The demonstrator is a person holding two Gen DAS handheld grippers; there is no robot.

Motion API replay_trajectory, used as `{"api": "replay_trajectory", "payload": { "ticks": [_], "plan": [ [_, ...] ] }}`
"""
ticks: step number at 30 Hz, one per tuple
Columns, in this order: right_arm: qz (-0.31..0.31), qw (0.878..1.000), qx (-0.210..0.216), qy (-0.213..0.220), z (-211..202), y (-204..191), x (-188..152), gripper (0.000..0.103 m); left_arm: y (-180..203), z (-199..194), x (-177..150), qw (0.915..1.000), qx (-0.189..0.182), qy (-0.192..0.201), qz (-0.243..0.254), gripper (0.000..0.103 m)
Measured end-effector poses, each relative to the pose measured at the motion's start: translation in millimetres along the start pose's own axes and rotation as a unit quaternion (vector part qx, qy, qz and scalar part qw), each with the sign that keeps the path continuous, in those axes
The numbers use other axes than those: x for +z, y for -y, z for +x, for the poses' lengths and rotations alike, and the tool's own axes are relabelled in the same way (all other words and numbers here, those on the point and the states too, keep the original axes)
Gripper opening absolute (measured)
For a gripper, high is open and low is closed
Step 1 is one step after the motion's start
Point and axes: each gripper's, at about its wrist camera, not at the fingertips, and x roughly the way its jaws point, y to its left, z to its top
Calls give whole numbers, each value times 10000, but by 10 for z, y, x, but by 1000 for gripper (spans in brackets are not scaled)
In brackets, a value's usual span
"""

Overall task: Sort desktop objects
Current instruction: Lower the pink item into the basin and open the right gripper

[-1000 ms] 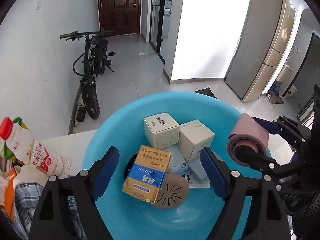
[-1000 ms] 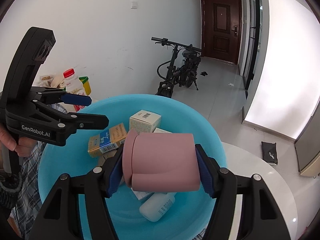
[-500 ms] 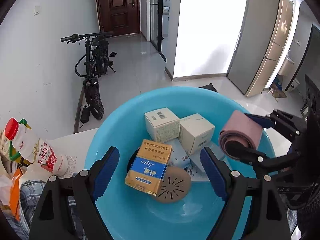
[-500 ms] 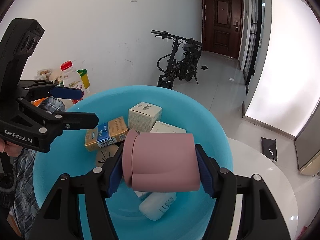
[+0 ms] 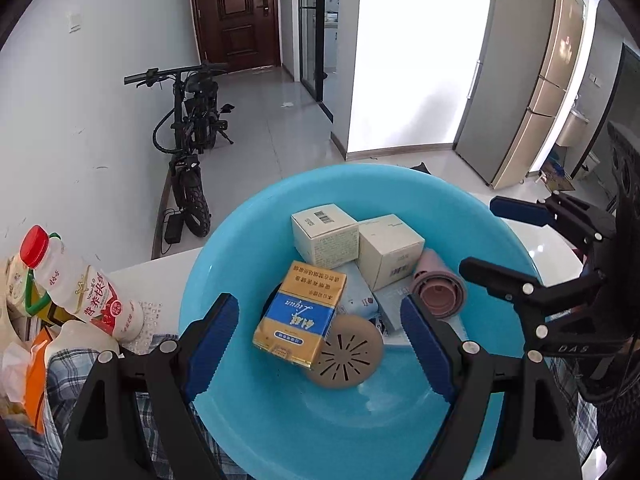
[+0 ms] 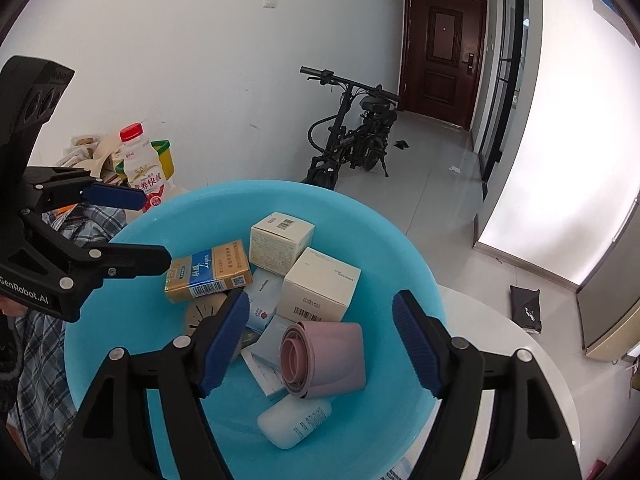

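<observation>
Standing apart over the basin (image 6: 384, 240), the right gripper (image 6: 320, 344) fingers (image 6: 224, 340), just opened, with the pink roll (image 6: 328, 360) lying loose below and between them, no pad pressing on it. Resting on its side among the other goods, spiral end turned toward the left pad, against a pale blue packet (image 6: 264, 304) and just above a white bottle (image 6: 296, 420). Behind the roll, touching it, a cream box (image 6: 320, 284); behind that a second barcoded box (image 6: 280, 240). Left of these a gold-and-blue carton (image 6: 208, 272) leaning over a tan vented disc (image 6: 204, 312).

Spread wide too, the left gripper (image 5: 320, 344) fingers (image 5: 212, 340), gripping nothing, hanging above the carton (image 5: 300, 316) and disc (image 5: 344, 356). Seen from there, the roll (image 5: 440, 292) sitting at the right side of the basin (image 5: 240, 240), beside the cream box (image 5: 388, 248), with the right gripper (image 5: 496, 240) just past it.

Under the basin, a white surface (image 6: 500, 328). To the left of it, a red-capped milk bottle (image 5: 72, 280), checked cloth (image 5: 64, 368) and bags. Farther off, a bicycle (image 5: 188, 136) by the wall, a brown door (image 5: 236, 12) and a fridge (image 5: 520, 80).
</observation>
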Motion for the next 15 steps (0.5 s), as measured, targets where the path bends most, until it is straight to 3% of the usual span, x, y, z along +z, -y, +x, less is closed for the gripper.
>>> {"api": "replay_trajectory", "payload": {
  "ticks": [5, 13, 15],
  "plan": [
    [237, 9997, 72, -6, -52, 56, -26, 86, 41, -69, -16, 10000, -63, 46, -34, 85],
    [469, 9988, 101, -56, -162, 114, -52, 88, 110, -231, -55, 9999, -70, 125, -22, 85],
    [453, 9990, 38, -57, -196, 99, -57, 100, 122, -260, -67, 9999, -65, 128, -40, 85]
  ]
}}
